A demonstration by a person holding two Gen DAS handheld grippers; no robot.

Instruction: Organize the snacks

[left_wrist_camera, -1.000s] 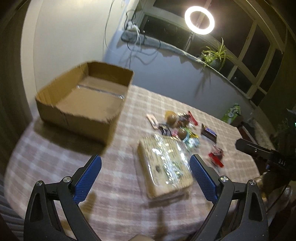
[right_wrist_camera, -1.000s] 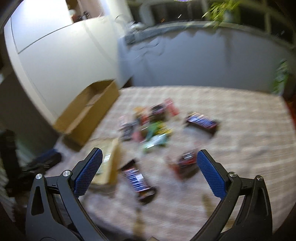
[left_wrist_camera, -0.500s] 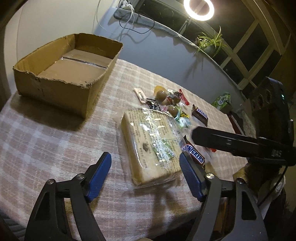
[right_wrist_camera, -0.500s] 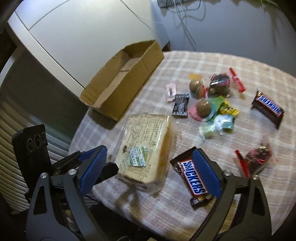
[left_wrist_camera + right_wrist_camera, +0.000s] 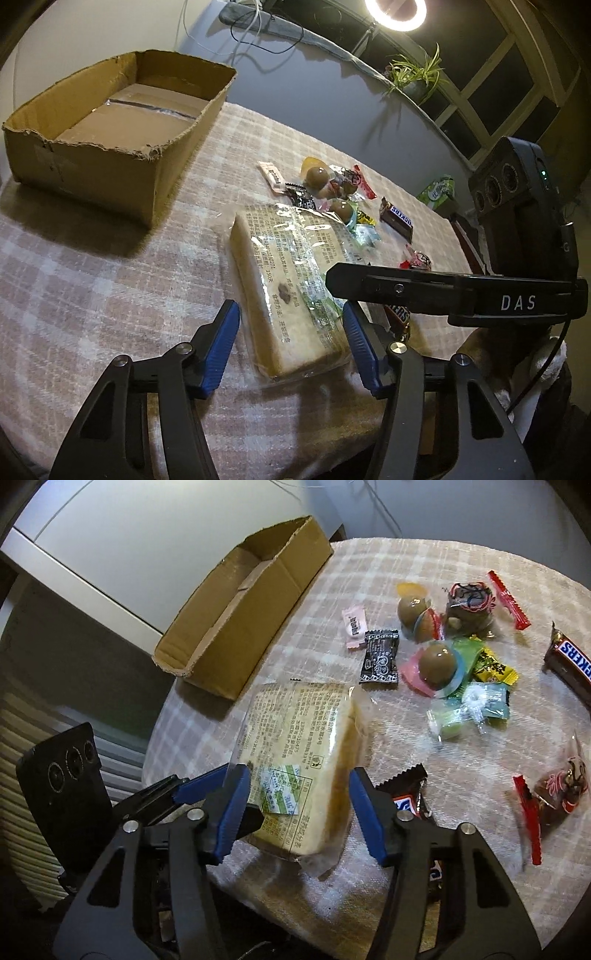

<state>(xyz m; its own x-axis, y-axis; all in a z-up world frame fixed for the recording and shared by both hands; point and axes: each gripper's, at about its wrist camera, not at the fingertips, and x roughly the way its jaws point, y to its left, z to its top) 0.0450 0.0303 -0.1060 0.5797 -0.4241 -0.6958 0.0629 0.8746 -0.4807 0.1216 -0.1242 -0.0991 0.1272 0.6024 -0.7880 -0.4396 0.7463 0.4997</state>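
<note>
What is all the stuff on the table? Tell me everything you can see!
cardboard box: one, brown, open, far left on the table
bread pack: one, pale yellow in clear wrap, near table edge
Snickers bars: two, brown, one far right, one beside the bread
brown eggs in wrappers: three, middle of the pile
black sachet: one, left of the eggs
pink sachet: one, near the box
checked tablecloth: one, pink and white
ring light: one, white, lit, above the window
potted plant: one, green, on the sill
left hand-held gripper: blue pads, closing around the bread, not touching
right hand-held gripper: blue pads, closing on the bread's sides
</note>
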